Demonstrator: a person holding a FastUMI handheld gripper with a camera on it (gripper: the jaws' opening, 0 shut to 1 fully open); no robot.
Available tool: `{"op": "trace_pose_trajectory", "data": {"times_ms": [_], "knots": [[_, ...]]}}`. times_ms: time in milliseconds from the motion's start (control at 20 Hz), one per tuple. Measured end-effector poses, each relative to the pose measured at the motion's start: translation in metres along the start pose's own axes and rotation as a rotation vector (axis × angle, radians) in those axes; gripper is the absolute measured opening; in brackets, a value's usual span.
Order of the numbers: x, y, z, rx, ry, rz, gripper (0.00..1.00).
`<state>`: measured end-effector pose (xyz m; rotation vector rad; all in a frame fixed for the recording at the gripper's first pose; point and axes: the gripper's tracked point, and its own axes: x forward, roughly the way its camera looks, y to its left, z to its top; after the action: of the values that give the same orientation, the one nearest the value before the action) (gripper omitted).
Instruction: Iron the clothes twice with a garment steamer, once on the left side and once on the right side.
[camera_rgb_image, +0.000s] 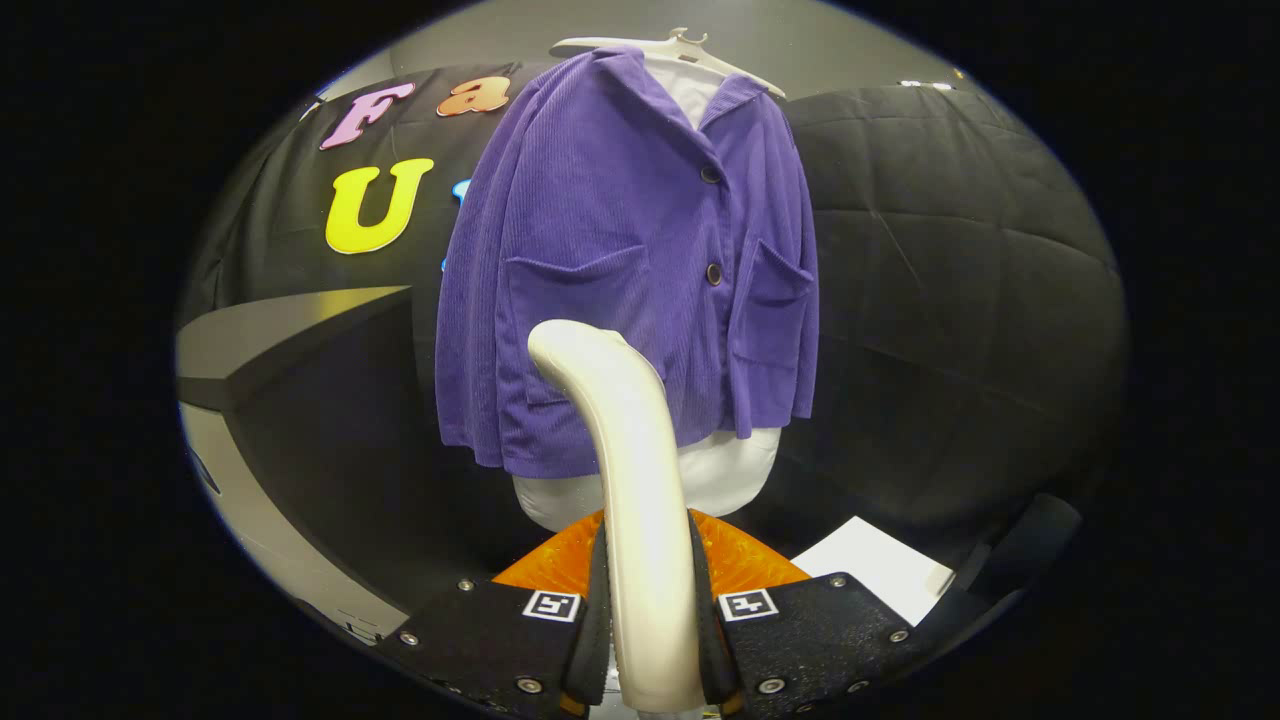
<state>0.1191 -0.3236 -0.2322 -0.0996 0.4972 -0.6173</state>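
The gripper (650, 610) holds the garment steamer (632, 470) by its handle. Both fingers (598, 610) press against the sides of the handle, so the jaws are closed narrow on it, one finger on the left side and one on the right. The steamer handle rises from between the fingers and curves forward and to the left, ending in a rounded tip (570, 345) that points toward the clothing.

The purple jacket (610, 270) hangs straight ahead of the steamer, beyond the fingers, on a white hanger (680, 48). The jacket is ribbed, has a collar, two dark buttons (713, 273) down the front and a patch pocket (575, 300) on each side. A white garment (730, 470) is worn under the jacket; it shows at the collar opening and below the jacket hem. The steamer tip overlaps the lower left part of the jacket in the view, just below the left pocket; contact between tip and fabric cannot be confirmed.

An orange object (740, 560) with a textured surface lies just beyond the fingers, behind the handle. A white sheet (875, 565) lies to the right of it. A dark tabletop (290, 325) with a pale edge stands to the left of the jacket. Black quilted cloth (950, 250) forms the far wall behind the jacket.
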Motion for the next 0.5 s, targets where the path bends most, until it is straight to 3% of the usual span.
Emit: {"op": "trace_pose_trajectory", "data": {"times_ms": [500], "knots": [[-0.049,-0.031,0.123,0.067,-0.225,-0.063,0.36]]}}
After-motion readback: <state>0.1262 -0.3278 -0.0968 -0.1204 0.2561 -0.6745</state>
